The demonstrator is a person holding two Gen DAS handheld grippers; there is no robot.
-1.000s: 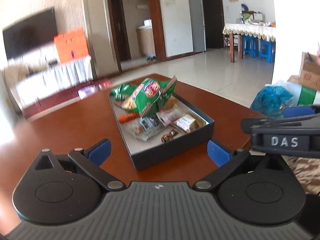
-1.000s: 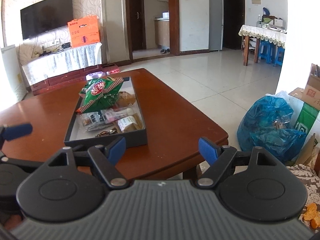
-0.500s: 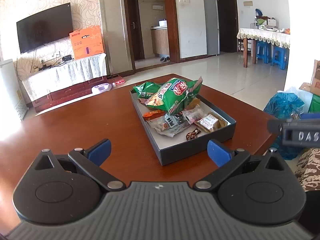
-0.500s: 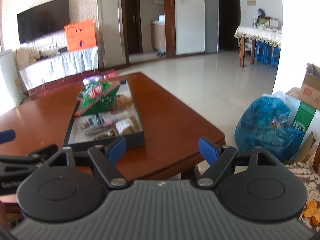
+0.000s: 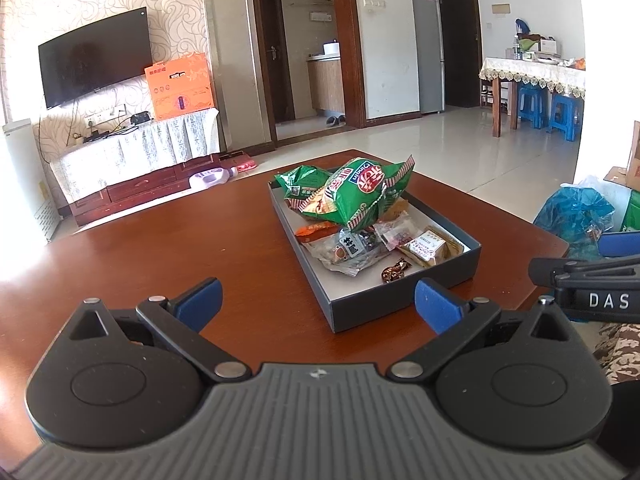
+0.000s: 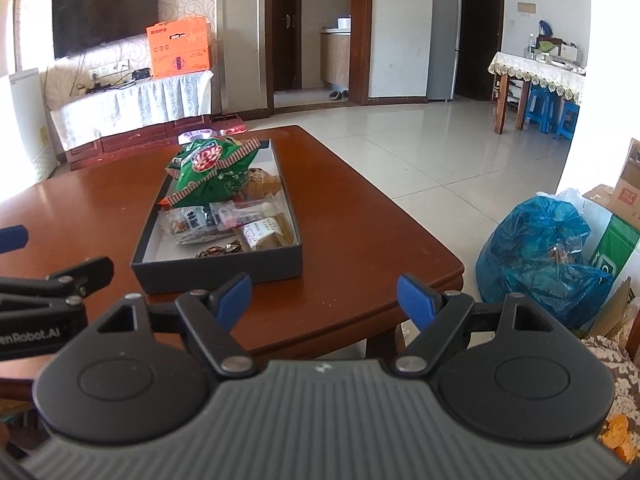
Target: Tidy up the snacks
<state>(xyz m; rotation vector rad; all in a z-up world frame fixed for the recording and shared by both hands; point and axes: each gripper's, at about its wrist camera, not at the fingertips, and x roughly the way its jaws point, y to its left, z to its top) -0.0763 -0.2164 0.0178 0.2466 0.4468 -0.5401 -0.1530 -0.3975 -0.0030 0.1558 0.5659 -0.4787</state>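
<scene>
You are in a home, in the living room. A TV [image 5: 94, 62] hangs on the wall above a low cabinet [image 5: 136, 160]. A fridge [image 5: 428, 54] stands by a door. A dining table [image 5: 532, 74] with blue stools [image 5: 566, 114] sits far back. A wooden table [image 5: 160, 256] is right before you.

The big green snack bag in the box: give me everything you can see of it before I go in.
The green snack bag is a puffy, crinkled foil-look packet with a red logo and serrated striped ends. It lies tilted on top of the smaller packets, at the far end of the dark open box, with one end poking above the rim. It looks sealed, though that is uncertain. Neither gripper touches it.
</scene>
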